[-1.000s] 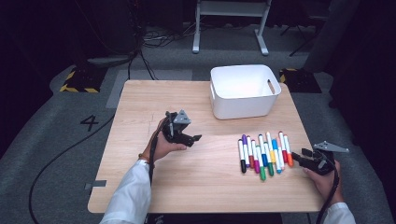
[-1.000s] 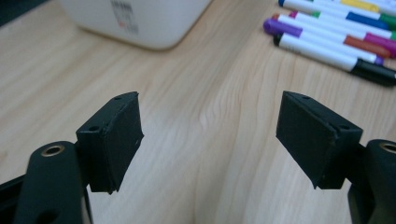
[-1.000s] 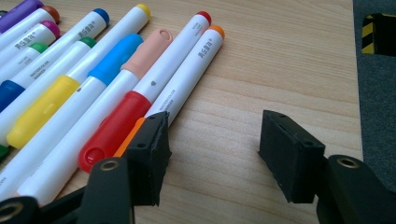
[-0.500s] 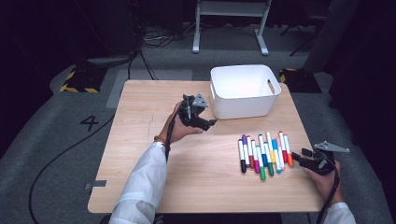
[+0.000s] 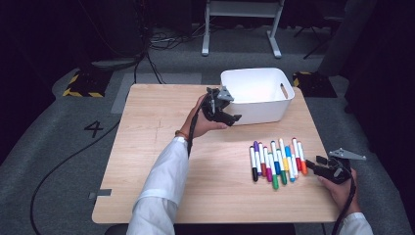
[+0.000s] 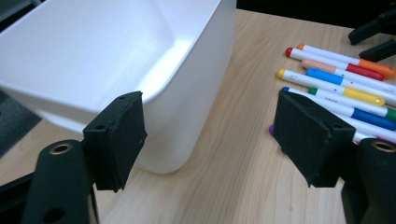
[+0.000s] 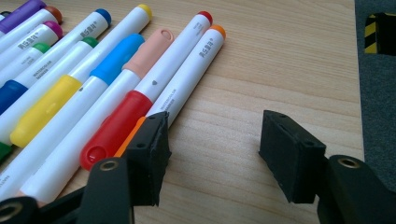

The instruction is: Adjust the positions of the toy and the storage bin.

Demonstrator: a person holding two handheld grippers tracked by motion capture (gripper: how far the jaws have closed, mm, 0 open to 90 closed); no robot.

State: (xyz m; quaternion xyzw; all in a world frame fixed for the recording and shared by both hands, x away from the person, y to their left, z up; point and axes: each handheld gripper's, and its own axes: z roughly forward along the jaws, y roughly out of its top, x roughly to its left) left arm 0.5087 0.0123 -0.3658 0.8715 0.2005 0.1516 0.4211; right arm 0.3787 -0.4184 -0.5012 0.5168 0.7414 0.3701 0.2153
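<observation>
Just beside the right hand-held gripper (image 5: 317, 165) lies the orange marker (image 5: 302, 160).

Lit table, dark room around it.
Light falls from overhead onto the table (image 5: 147, 147), wood evenly bright; floor and background drop to near black. Soft short shadows under the white bin (image 5: 257, 93) and the markers (image 5: 276, 161). High view slightly soft and grainy. In the left gripper view a bright sheen sits on the bin's inner wall, near rim blurred. Close black pads (image 7: 149, 154) in the right gripper view slightly soft, markers sharp, mild stretching at the edges.
</observation>
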